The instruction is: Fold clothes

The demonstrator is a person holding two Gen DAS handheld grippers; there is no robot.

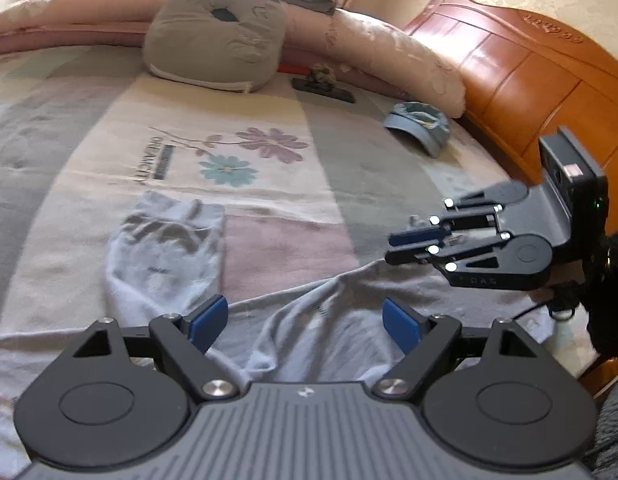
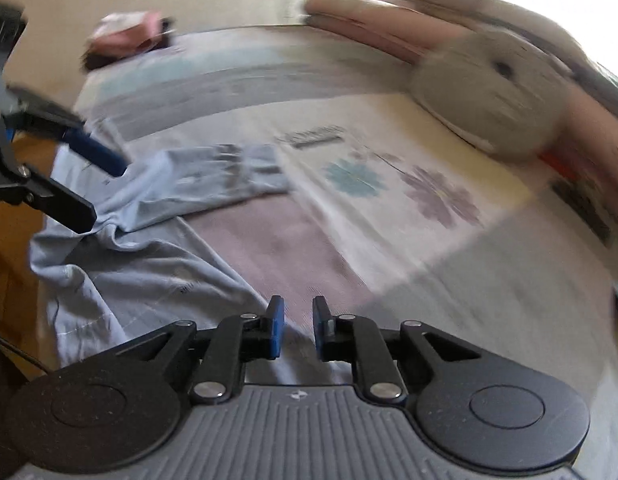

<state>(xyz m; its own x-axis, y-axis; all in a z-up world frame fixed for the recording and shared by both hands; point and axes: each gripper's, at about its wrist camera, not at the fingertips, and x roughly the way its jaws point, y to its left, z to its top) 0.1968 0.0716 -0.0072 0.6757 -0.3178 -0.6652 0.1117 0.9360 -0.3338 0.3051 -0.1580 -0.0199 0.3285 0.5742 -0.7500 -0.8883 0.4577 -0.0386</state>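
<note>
A light blue garment (image 1: 309, 320) lies crumpled on the bed, one sleeve (image 1: 165, 248) stretched away from me. My left gripper (image 1: 305, 322) hovers over its body, open wide, blue pads (image 1: 209, 320) clear of the cloth. My right gripper (image 1: 391, 248) hangs just above the garment's right edge. In the right wrist view the right gripper (image 2: 299, 328) shows a narrow gap between its pads with nothing in it, above the garment (image 2: 149, 272) and its sleeve (image 2: 229, 172). The left gripper (image 2: 105, 194) stands open at the left over the cloth.
The flowered bedsheet (image 1: 249, 152) spreads beyond the garment. A grey cushion (image 1: 217, 36) leans on rolled pink quilts (image 1: 389, 52) at the back. A blue cap (image 1: 421, 124) and a dark flat object (image 1: 323, 88) lie near them. A wooden bed board (image 1: 529, 72) bounds the right side.
</note>
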